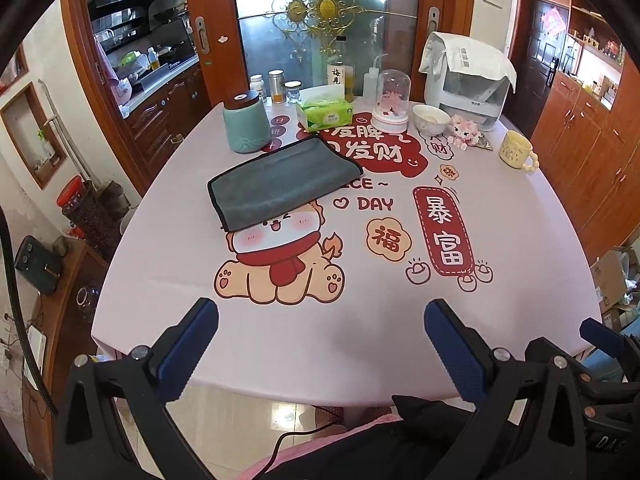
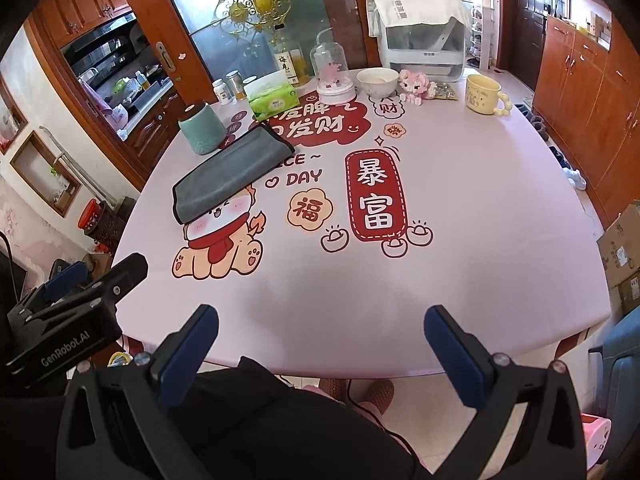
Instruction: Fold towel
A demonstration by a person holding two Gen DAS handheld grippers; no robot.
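A grey towel (image 1: 280,182) with a dark border lies folded flat on the pink printed tablecloth (image 1: 360,320), left of centre; it also shows in the right wrist view (image 2: 230,170). My left gripper (image 1: 322,320) is open and empty, held over the table's near edge, well short of the towel. My right gripper (image 2: 322,326) is open and empty, also at the near edge. The left gripper shows in the right wrist view (image 2: 96,270) at the lower left. One finger of the right gripper shows at the right edge of the left wrist view.
Beyond the towel stand a green jar (image 1: 244,122), a tissue box (image 1: 324,114), bottles, a glass dome (image 1: 392,100), a white bowl (image 1: 431,118), a pink toy (image 1: 464,130), a white appliance (image 1: 468,80) and a yellow mug (image 1: 518,154).
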